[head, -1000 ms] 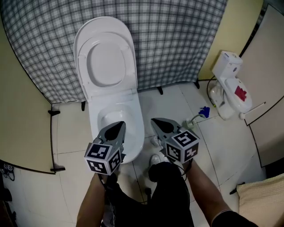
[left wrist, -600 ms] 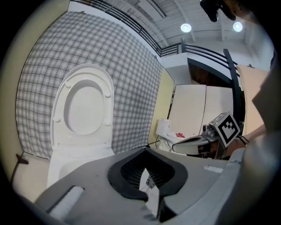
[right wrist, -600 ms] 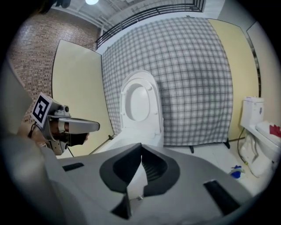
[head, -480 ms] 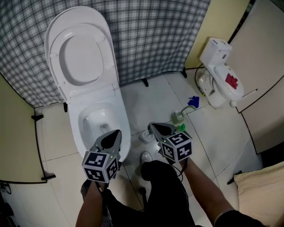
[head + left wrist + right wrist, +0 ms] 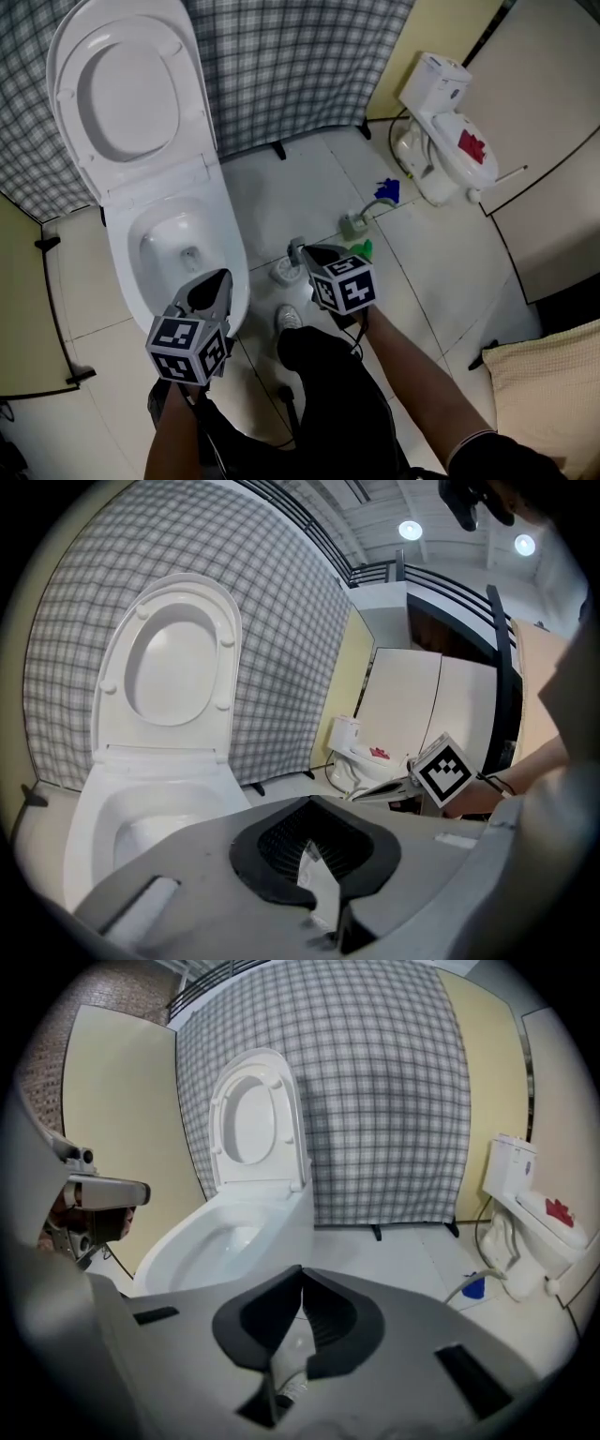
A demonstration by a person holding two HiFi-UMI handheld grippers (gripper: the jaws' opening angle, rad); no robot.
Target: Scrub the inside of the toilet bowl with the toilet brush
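Note:
The white toilet has its lid and seat [image 5: 122, 84] raised, and its open bowl [image 5: 178, 248] shows a little water at the bottom. A white toilet brush holder [image 5: 283, 273] stands on the floor tiles just right of the bowl, with the brush handle [image 5: 295, 247] sticking up from it. My right gripper [image 5: 304, 252] hangs right beside that handle, shut, with nothing between its pads [image 5: 300, 1269]. My left gripper [image 5: 218, 279] hovers over the bowl's near right rim; it is shut and holds nothing [image 5: 314, 803].
A plaid curtain [image 5: 281, 66] hangs behind the toilet. A small second toilet [image 5: 436, 131] stands at the right, with a hose, a blue piece [image 5: 387, 190] and a green object [image 5: 363, 248] on the floor near it. The person's legs [image 5: 337, 394] and shoe [image 5: 289, 319] are below.
The head view has swung right, so the toilet now sits further left. The right gripper has come down to the brush holder; the left gripper hangs lower over the bowl's rim.

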